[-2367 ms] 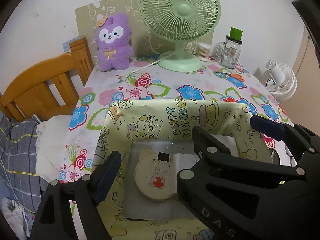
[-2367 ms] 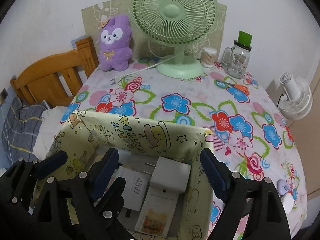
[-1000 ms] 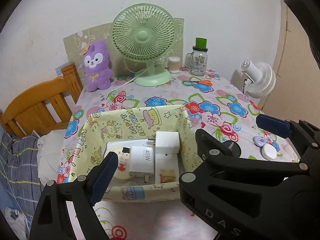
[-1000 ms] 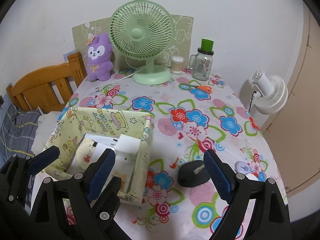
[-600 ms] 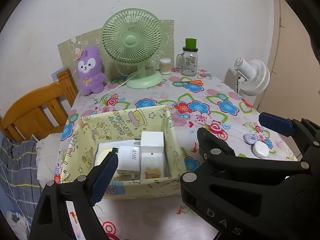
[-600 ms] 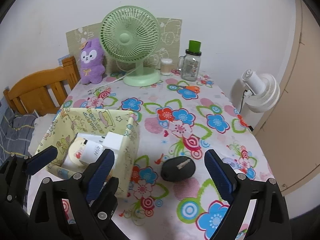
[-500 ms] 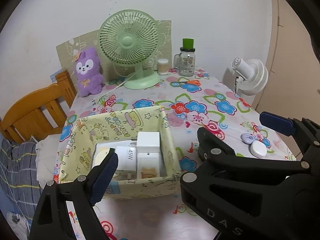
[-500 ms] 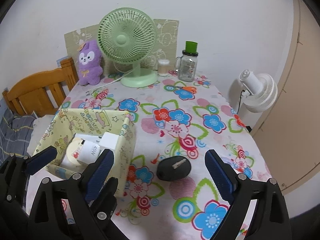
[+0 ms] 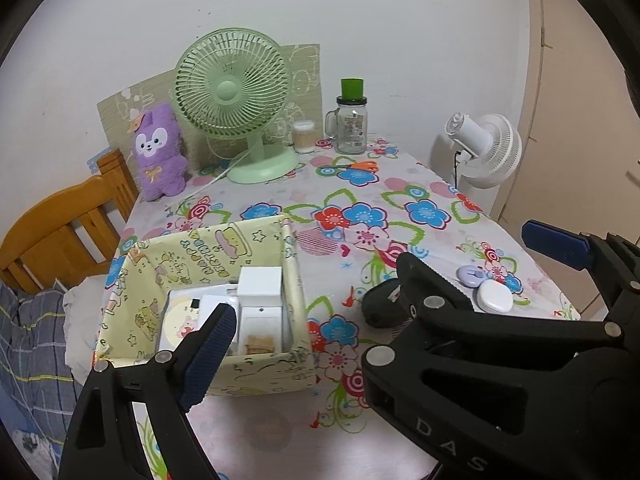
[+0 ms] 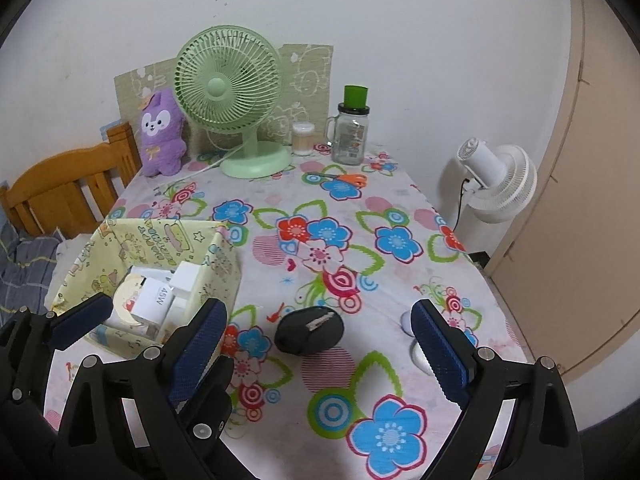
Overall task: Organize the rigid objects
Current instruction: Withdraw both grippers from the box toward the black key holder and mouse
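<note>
You're pulling both grippers back from the yellow cartoon-print box [image 10: 208, 264], chargers now inside. Right gripper [image 10: 318, 342] is hanging wide and empty; the black oval case [image 10: 309, 335] is lying just ahead between its fingers. Left gripper [image 9: 372, 280] is wide, empty too.

In the left wrist view the right gripper [image 9: 460, 276] covers most of the black case [image 9: 380, 310]. In the right wrist view its finger hides 2 pale items [image 10: 416, 354], perhaps earbud cases.
</note>
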A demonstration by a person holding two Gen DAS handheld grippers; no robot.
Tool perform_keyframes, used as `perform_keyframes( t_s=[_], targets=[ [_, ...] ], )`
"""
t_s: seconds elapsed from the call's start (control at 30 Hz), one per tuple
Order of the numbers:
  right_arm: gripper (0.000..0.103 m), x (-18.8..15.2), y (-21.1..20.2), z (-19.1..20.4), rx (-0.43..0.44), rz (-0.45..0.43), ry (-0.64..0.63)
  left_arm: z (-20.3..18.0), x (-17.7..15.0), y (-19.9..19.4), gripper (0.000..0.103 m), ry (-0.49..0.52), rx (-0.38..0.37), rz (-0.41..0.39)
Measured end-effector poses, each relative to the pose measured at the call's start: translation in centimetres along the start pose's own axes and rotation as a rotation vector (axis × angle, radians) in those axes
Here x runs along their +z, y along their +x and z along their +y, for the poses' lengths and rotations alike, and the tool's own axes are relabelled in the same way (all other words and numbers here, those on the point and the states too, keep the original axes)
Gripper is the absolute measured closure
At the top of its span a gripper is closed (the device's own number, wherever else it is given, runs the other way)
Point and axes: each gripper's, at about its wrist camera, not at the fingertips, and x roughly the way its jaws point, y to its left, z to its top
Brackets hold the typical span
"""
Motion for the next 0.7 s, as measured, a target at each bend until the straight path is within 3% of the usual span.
perform_keyframes(
  t_s=[0.7],
  targets=[
    [0.008, -1.6, 0.3, -4.1, -0.029, 0.003, -0.002, -4.1, -0.5, 1.3, 0.010, 0.025, -0.044, 0.023]
  ],
)
